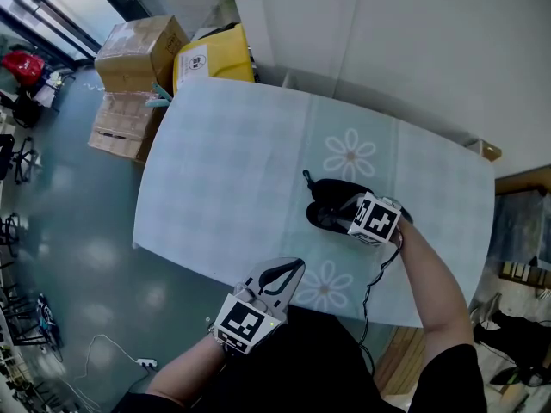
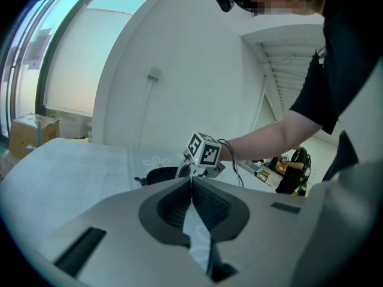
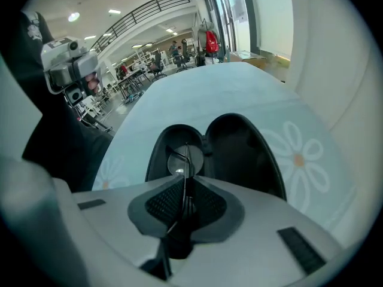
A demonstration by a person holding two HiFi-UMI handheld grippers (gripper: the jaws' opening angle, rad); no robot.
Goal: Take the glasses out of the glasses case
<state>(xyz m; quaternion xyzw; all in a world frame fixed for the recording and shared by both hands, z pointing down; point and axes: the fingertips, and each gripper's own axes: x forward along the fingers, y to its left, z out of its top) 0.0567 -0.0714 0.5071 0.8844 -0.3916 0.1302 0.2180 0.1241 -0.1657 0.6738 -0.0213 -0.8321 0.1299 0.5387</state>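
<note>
A black glasses case (image 1: 331, 193) lies open on the pale blue flowered tablecloth (image 1: 232, 162), right of centre. My right gripper (image 1: 343, 217) is down in the case. In the right gripper view its jaws (image 3: 185, 181) are shut on the thin wire frame of the glasses (image 3: 176, 164), whose lens shows in the left half of the case (image 3: 242, 142). My left gripper (image 1: 288, 272) hovers over the table's near edge, shut and holding nothing. In the left gripper view its jaws (image 2: 191, 181) point toward the case (image 2: 160, 174) and the right gripper's marker cube (image 2: 204, 150).
Cardboard boxes (image 1: 140, 52) and a yellow box (image 1: 212, 56) stand on the floor beyond the table's far left corner. A black cable (image 1: 375, 282) hangs from the right gripper over the near edge. A white wall (image 1: 405, 33) runs behind the table.
</note>
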